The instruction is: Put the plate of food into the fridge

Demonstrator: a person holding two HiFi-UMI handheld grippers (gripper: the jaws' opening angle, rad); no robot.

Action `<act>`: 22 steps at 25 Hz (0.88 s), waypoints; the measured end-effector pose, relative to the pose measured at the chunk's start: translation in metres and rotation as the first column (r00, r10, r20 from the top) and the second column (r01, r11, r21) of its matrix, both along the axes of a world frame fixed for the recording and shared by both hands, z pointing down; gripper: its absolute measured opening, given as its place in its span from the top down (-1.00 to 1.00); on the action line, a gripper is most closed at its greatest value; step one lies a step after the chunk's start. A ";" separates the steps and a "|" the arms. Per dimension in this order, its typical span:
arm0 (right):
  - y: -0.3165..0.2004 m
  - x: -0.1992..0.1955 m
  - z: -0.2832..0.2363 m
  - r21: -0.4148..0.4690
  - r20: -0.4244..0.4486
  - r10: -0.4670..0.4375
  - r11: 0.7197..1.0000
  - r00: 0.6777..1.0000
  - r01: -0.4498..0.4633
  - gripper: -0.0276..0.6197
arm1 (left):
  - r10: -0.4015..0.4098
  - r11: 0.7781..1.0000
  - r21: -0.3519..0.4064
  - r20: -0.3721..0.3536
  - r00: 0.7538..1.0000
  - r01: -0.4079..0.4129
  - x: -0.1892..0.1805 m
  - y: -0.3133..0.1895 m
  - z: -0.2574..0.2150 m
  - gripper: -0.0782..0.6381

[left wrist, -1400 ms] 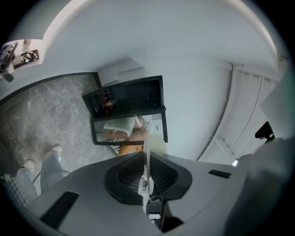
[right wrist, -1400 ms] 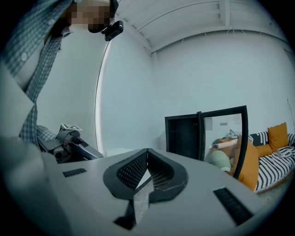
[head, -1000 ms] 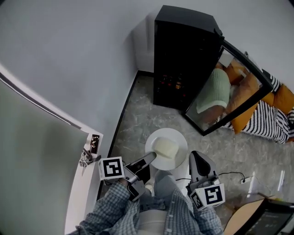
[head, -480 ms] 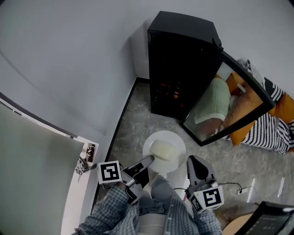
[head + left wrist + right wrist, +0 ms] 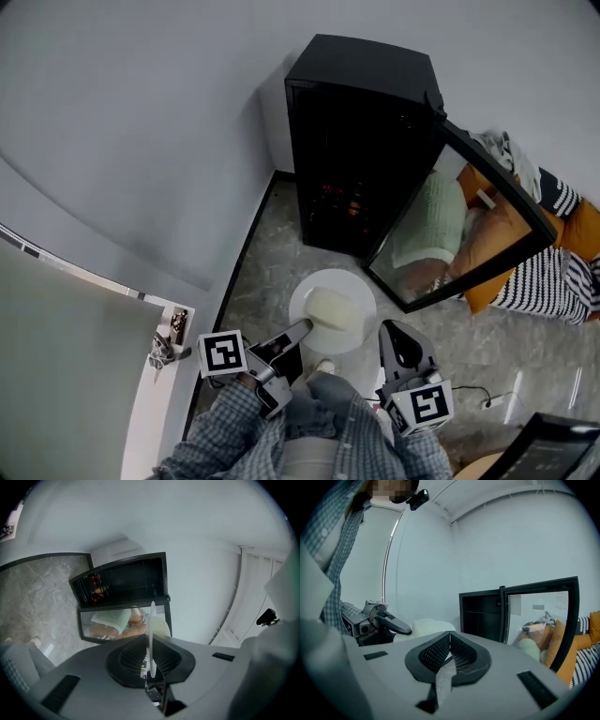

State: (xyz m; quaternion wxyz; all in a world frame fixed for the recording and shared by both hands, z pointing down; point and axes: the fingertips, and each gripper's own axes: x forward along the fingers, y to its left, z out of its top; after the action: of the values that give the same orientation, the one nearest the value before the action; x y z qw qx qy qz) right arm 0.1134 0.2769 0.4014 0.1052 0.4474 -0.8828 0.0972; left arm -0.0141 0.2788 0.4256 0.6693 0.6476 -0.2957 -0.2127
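A white plate [image 5: 323,289] with a pale block of food [image 5: 332,308] is carried level above the floor, in front of the black fridge [image 5: 361,112]. My left gripper [image 5: 302,328] is shut on the plate's near-left rim; the left gripper view shows the rim edge-on [image 5: 151,639] between the pads. The fridge's glass door [image 5: 459,225] stands open to the right, and the dark interior [image 5: 337,187] holds a few items on a shelf. My right gripper [image 5: 398,338] is shut and empty, beside the plate's right edge; its pads [image 5: 450,645] meet.
A grey wall runs along the left, with a white door and its handle [image 5: 169,337] at lower left. Orange cushions and a striped cloth [image 5: 553,272] lie right of the fridge door. A cable [image 5: 469,394] crosses the marble floor.
The view has shifted toward the fridge, which now sits a little more to the left and nearer. The plate stays in the left gripper, slightly further left. The right gripper stays shut.
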 end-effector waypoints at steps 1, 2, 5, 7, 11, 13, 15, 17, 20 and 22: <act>-0.002 0.002 0.000 -0.002 0.001 0.001 1.000 1.000 -0.001 0.90 | 0.000 1.000 -0.001 0.002 1.000 0.000 0.002 -0.003 0.000 0.71; -0.005 0.003 0.000 -0.005 0.001 0.002 1.000 1.000 -0.002 0.89 | 0.001 1.000 -0.001 0.007 1.000 -0.001 0.002 -0.006 0.000 0.71; -0.012 0.006 -0.002 -0.012 -0.005 0.009 1.000 1.000 -0.009 0.89 | 0.000 1.000 -0.003 0.012 1.000 0.000 0.005 -0.014 -0.001 0.71; -0.016 0.008 -0.001 -0.013 0.003 0.008 1.000 1.000 -0.008 0.90 | 0.000 1.000 -0.010 0.013 1.000 0.000 0.006 -0.019 0.000 0.71; -0.030 0.008 0.004 -0.017 0.000 0.005 1.000 1.000 -0.005 0.90 | 0.009 1.000 -0.012 0.019 1.000 -0.009 0.008 -0.037 0.000 0.71; -0.040 0.008 0.007 -0.026 -0.010 0.012 1.000 1.000 -0.013 0.89 | 0.018 1.000 -0.012 0.014 1.000 -0.018 0.008 -0.048 -0.001 0.71; -0.052 0.005 0.006 -0.027 -0.009 0.023 0.999 1.000 -0.023 0.89 | 0.027 1.000 -0.014 0.011 1.000 -0.027 0.006 -0.059 -0.002 0.71; -0.064 0.003 0.004 -0.022 -0.005 0.028 0.999 1.000 -0.028 0.89 | 0.036 0.999 -0.014 0.015 0.999 -0.036 0.004 -0.070 -0.003 0.71; -0.081 0.000 0.005 -0.025 -0.007 0.037 0.999 0.999 -0.037 0.90 | 0.048 0.999 -0.014 0.014 0.999 -0.048 0.002 -0.087 -0.004 0.71; -0.094 -0.004 0.004 -0.025 -0.004 0.048 0.999 0.999 -0.048 0.89 | 0.057 0.998 -0.009 0.013 0.998 -0.057 -0.002 -0.101 -0.005 0.71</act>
State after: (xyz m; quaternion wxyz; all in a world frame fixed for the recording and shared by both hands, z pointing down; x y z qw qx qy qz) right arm 0.1090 0.1825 0.4056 0.1099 0.4671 -0.8704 0.1100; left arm -0.0164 0.1779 0.4208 0.6758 0.6543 -0.2824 -0.1882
